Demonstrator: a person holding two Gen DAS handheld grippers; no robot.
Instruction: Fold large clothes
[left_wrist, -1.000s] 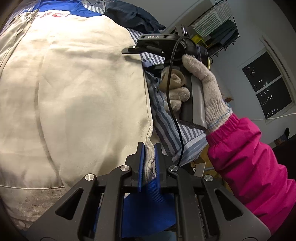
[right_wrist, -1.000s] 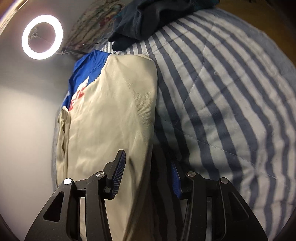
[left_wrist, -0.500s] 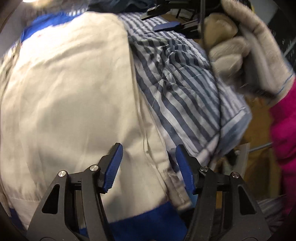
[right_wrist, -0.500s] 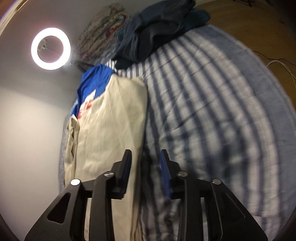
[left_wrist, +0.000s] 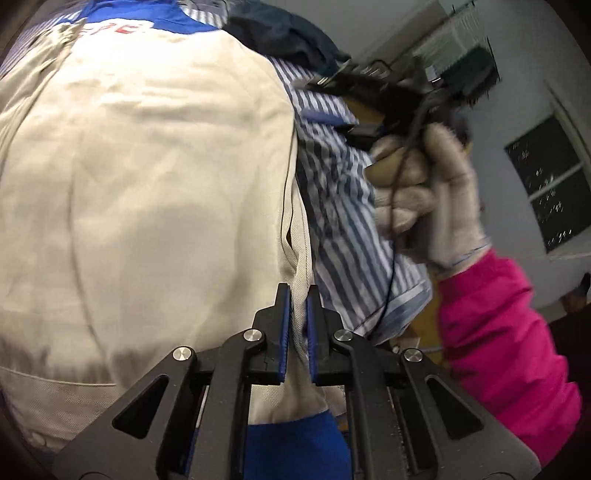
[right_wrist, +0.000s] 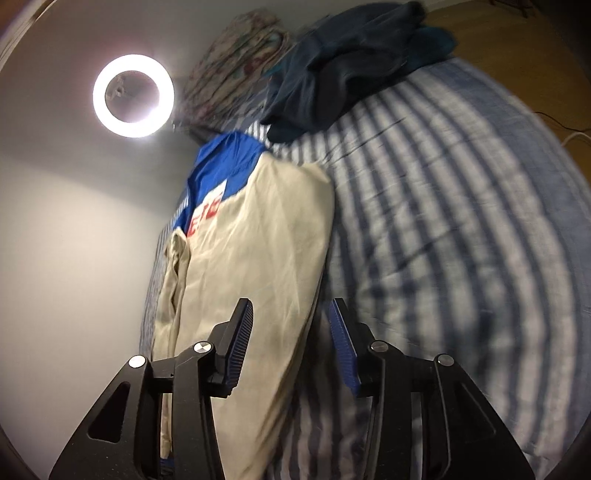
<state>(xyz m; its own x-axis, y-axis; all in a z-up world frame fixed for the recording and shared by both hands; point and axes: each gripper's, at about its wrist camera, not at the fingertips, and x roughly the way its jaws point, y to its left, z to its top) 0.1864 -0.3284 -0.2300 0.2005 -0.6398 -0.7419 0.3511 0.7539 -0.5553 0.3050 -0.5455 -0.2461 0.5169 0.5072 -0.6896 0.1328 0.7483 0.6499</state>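
L jaws re-shut on jacket (left_wrist: 155, 177) edge; hem cut off.

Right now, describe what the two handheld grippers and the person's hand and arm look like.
Both the left gripper and the right gripper have matte black angular frames with triangular cut-outs, silver round screws and ribbed blue pads on the jaws. A thin black cable hangs from the right one. The right hand wears a cream knitted glove, the sleeve is bright pink.

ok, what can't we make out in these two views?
- Jacket hem: left wrist view, hidden behind the left tool.
- Red lettering: both views, too small and blurred to read.
- Right tool: left wrist view, motion-blurred.
- Dark clothes: right wrist view, pile too blurred to identify.
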